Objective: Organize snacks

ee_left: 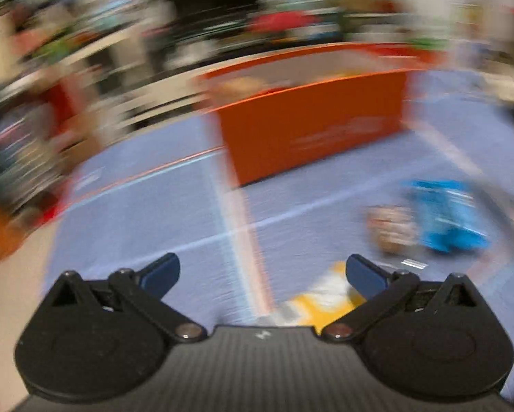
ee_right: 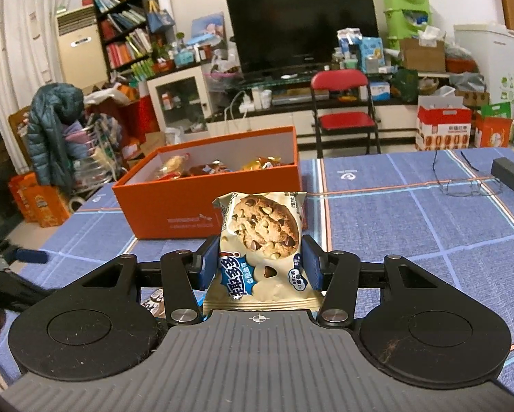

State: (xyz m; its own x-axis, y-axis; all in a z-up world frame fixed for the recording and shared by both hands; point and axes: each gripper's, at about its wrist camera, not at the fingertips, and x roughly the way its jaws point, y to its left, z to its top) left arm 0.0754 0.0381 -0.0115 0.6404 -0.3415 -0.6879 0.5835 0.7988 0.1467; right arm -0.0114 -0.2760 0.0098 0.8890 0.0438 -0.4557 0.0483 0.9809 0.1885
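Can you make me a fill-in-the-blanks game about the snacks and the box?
1. The right gripper is shut on a cream packet that shows a chocolate chip ____.
2. The rectangular cardboard box holding wrapped snacks is coloured ____.
3. The wire-rimmed eyeglasses lie on the ____ woven tablecloth.
4. The left gripper has open jaws that hold ____.

Missing words: cookie; orange; blue; nothing

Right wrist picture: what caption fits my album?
Right gripper pinches a cookie packet before the orange box of snacks.
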